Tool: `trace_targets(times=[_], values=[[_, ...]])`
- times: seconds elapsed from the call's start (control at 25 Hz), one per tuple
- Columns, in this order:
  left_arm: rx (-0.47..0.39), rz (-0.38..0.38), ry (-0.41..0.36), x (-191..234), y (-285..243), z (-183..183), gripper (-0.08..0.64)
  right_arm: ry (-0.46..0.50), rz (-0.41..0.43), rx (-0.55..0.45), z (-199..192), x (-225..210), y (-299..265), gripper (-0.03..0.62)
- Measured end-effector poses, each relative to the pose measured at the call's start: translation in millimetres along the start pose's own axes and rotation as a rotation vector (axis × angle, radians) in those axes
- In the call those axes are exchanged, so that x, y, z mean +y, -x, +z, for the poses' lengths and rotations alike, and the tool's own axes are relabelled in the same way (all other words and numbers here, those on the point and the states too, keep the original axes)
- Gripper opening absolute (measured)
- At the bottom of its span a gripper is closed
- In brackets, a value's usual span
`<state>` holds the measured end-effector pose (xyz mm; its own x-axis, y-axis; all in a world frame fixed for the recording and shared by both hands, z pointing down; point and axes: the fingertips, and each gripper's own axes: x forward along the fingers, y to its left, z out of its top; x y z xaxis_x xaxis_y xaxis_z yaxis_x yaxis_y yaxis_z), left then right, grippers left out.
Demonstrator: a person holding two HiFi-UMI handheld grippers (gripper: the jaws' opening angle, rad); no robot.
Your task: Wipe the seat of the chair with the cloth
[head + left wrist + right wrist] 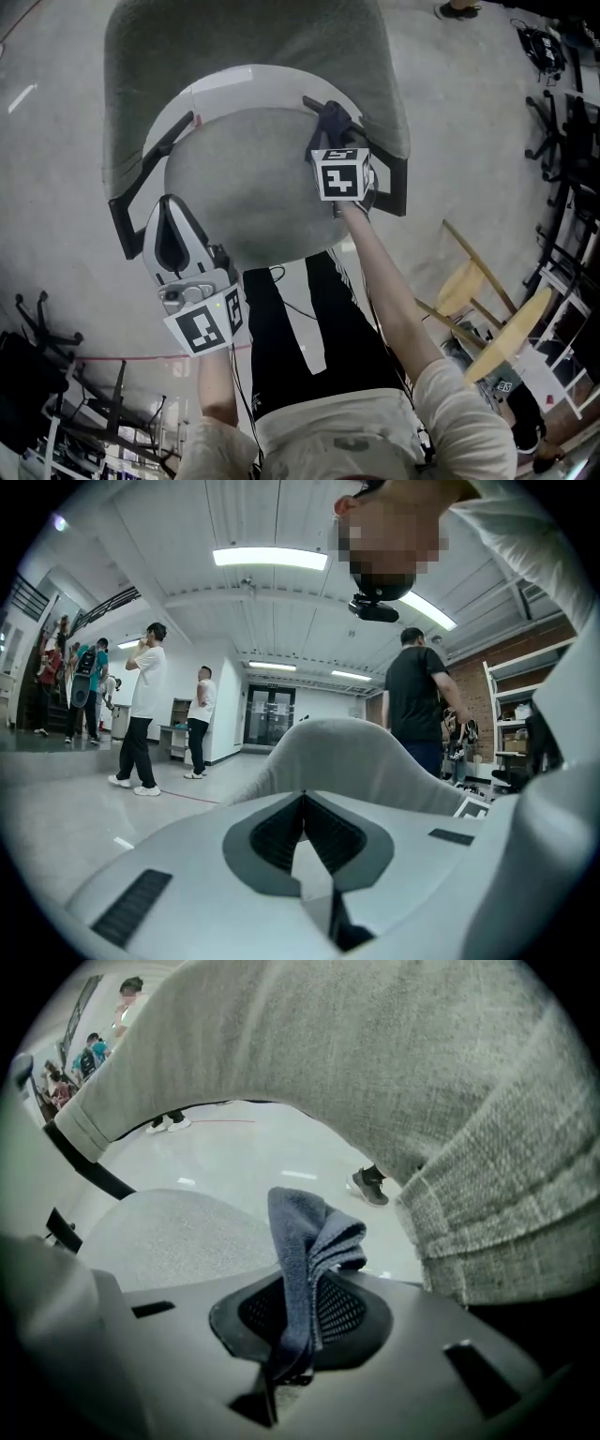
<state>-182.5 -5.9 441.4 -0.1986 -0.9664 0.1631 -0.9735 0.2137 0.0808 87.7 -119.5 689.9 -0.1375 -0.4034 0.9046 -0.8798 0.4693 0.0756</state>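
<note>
Between the jaws of the right claw (333, 131) sits the cloth (309, 1232), a dark blue-grey fold pinched at its lower end, the loose part standing up and flopping over just past the tips. That grip looks chosen to leave plenty of fabric free for wiping. Below and to the left of this claw spreads the grey seat (244, 178), and the claw hovers at its back right corner, so my read is that a stroke starts from here and sweeps across. Whether the cloth actually touches the seat I cannot tell. Right ahead and arching above the claw is the grey backrest (394, 1063), very close, so there is little room to push forward. Just to its right hangs the black armrest (398, 187), and the white shell (234, 80) curves round behind the seat, so both hem in that corner. The left claw (302, 803) waits well apart, off the seat's front left edge, its jaws pressed together on nothing, with the backrest rising ahead of it; it seems parked out of the wiping path. Far beyond it, bystanders (141, 714) stand on the open floor, and a wooden chair (478, 291) sits well off to the right claw's side, no hindrance.
</note>
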Motion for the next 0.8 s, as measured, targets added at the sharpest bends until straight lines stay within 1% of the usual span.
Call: trace_targets(times=[0.12, 0.24, 0.32, 0.4, 0.48, 0.56, 0.64, 0.8], values=[[0.012, 0.01, 0.01, 9, 8, -3, 0.015, 0.01, 0.015, -0.052, 17, 12, 17, 0.049], [0.024, 0.004, 0.002, 18, 16, -6, 0.015, 0.031, 0.08, -0.126, 40, 49, 39, 0.049], [0.027, 0.012, -0.003, 27, 21, -6, 0.015, 0.043, 0.166, -0.178, 54, 90, 53, 0.049], [0.024, 0.029, -0.01, 40, 27, -5, 0.015, 0.041, 0.284, -0.228, 64, 138, 66, 0.049], [0.019, 0.049, -0.017, 54, 32, -2, 0.015, 0.03, 0.401, -0.258, 66, 188, 78, 0.049], [0.011, 0.063, -0.016, 68, 38, 3, 0.015, 0.028, 0.493, -0.256, 60, 235, 86, 0.049], [0.003, 0.066, -0.012, 79, 44, 8, 0.015, 0.034, 0.564, -0.237, 51, 277, 90, 0.049], [-0.005, 0.053, -0.023, 92, 60, 13, 0.015, 0.011, 0.666, -0.173, 28, 339, 89, 0.049]])
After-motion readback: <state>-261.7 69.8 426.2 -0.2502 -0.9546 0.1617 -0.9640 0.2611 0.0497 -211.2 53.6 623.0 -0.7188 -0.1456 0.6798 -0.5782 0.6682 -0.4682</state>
